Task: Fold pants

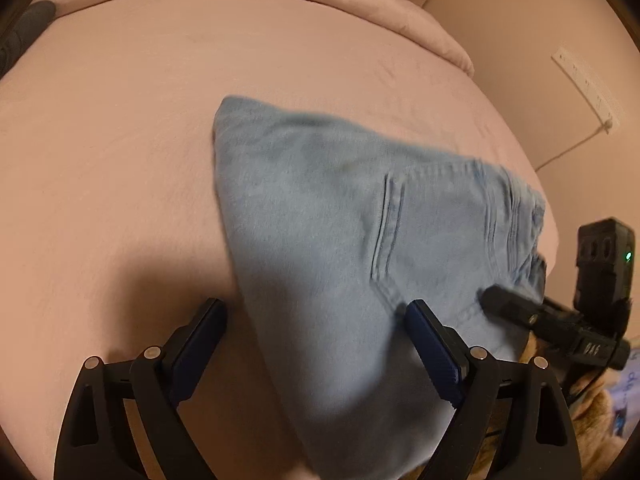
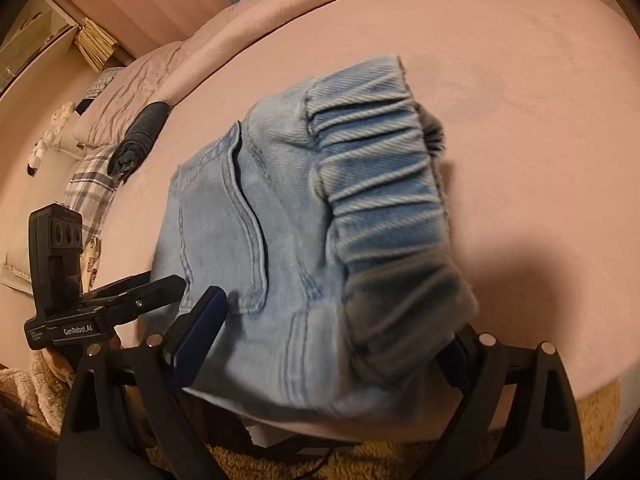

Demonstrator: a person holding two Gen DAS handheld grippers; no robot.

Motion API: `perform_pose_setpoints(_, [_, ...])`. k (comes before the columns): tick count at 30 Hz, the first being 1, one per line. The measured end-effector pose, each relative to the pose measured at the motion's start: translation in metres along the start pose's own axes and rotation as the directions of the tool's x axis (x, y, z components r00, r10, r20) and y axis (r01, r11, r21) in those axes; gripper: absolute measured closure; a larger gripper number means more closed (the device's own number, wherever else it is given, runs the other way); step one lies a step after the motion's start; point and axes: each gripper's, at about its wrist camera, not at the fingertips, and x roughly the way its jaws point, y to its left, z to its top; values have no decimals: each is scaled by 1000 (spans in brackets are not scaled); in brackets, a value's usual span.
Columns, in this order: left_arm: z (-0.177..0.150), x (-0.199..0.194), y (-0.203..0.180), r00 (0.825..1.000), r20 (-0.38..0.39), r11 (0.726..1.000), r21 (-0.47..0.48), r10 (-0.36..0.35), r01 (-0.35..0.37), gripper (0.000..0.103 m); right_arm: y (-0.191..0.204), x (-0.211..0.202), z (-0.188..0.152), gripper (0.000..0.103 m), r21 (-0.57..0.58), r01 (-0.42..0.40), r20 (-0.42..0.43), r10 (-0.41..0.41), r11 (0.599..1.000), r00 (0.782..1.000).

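Light blue denim pants [image 1: 340, 240] lie folded in a compact stack on the pink bed [image 1: 120, 160], near its front edge. In the right wrist view the pants [image 2: 288, 240] show a pocket seam and the gathered elastic waistband [image 2: 380, 184] on the right. My left gripper [image 1: 316, 316] is open, its blue pads either side of the stack's near left corner. My right gripper [image 2: 340, 328] is open and straddles the near waistband end; its right finger is partly hidden by cloth. Each gripper shows in the other's view, the right [image 1: 520, 312] and the left [image 2: 132, 292].
A pink duvet roll [image 1: 280, 4] runs along the far side of the bed. A dark rolled garment [image 2: 140, 136], a plaid pillow [image 2: 88, 184] and soft toys lie at the bed's left. A power strip [image 1: 588, 88] is on the wall. Fuzzy tan fabric [image 2: 360, 456] is below the bed edge.
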Motion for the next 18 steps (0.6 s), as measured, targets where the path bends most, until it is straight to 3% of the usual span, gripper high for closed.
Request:
perform_pose_setpoints(3, [6,9,-14,999,26,999,44,26,-28,17,0,3,4,10,-12,-4,6,4,1000,1000])
perform_pose_setpoints(5, [7,12,-22,998,38,998,43,42,-44,22,3,3,4,17,-12,30,15,-30,999,999])
perform_pose_setpoints(8, [7,10,-24,998,56,999,28,42,-43,38,4,-3,1,35,8,47,41,-47,999,998])
perform_pose_setpoints(10, [10,8,-29,996,71,999,11,48,-49,59,1,-12,-1,50,55,22,60,-25,998,998])
perform_pose_setpoints(13, [11,-8,-33,993,100,998,16,63,-64,78,15,-25,-3,60,35,46,87,-49,998,995])
perform_pose_setpoints(16, [14,-26,-31,994,108,1000,-7,8,-7,78,36,-37,-1,64,-14,84,125,-81,996,989])
perform_pose_setpoints(18, [18,-34,-35,993,116,1000,-11,9,-8,78,50,-47,1,64,-57,101,151,-92,993,984])
